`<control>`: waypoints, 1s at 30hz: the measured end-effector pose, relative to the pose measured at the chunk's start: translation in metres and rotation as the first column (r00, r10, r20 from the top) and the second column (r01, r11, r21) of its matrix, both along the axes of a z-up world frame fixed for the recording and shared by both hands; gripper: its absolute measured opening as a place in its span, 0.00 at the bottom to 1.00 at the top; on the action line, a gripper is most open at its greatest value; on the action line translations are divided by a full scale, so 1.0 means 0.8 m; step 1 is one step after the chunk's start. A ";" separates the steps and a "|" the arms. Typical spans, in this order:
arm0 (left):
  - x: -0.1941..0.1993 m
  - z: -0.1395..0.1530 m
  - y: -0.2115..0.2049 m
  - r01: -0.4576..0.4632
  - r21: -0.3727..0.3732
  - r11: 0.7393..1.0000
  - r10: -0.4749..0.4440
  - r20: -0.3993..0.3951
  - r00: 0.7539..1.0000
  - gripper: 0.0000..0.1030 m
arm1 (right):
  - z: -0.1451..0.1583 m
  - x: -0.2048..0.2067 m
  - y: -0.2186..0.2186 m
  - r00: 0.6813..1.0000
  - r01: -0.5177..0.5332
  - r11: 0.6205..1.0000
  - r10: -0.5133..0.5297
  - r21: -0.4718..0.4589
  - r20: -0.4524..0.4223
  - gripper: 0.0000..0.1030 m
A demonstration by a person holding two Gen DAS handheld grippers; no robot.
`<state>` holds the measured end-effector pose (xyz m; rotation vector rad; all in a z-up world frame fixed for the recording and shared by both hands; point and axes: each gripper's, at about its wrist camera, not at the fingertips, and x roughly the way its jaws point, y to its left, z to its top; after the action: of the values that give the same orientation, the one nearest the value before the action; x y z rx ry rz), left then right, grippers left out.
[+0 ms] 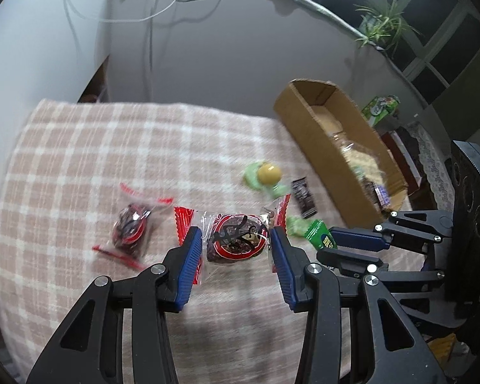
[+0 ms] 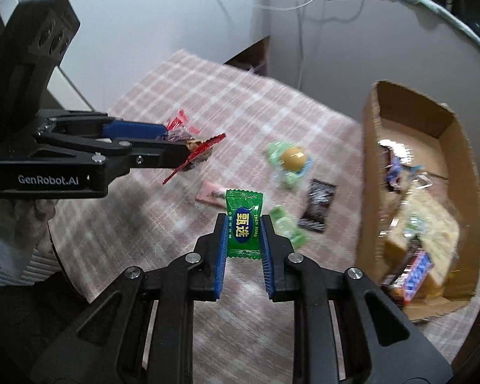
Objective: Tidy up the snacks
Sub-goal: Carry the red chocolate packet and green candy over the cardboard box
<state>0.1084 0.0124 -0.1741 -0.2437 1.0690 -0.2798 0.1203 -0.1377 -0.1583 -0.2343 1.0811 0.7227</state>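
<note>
I hold a red-wrapped snack (image 1: 235,240) pinched in my left gripper (image 1: 236,246) and a green candy (image 2: 243,225) clamped in my right gripper (image 2: 243,240), while the cardboard box (image 2: 444,128), right of both jaws, already holds several snacks and others lie loose ahead on the checked cloth (image 1: 112,147).

A pink-checked tablecloth (image 2: 240,102) carries a cardboard box (image 2: 371,172), loose wrapped snacks (image 2: 316,206) and a yellow ball (image 2: 293,158).
</note>
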 end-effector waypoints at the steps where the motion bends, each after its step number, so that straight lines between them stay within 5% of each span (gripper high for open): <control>1: 0.003 0.003 -0.004 0.006 0.000 1.000 -0.006 0.006 1.000 0.42 | 0.005 0.003 -0.008 1.000 0.014 1.000 -0.014 0.006 0.006 0.19; 13: 0.041 0.033 -0.066 0.089 -0.010 0.996 -0.088 0.064 0.994 0.42 | 0.041 0.044 -0.102 0.980 0.189 0.981 -0.191 0.041 0.060 0.19; 30: 0.108 0.041 -0.141 0.164 0.003 0.986 -0.164 0.082 0.983 0.42 | 0.022 0.127 -0.181 0.938 0.340 0.940 -0.340 0.010 0.064 0.19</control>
<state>0.1950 -0.1001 -0.1417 -0.1462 1.0088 -0.4361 0.2222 -0.2828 -0.1408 -0.0671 1.0268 0.4002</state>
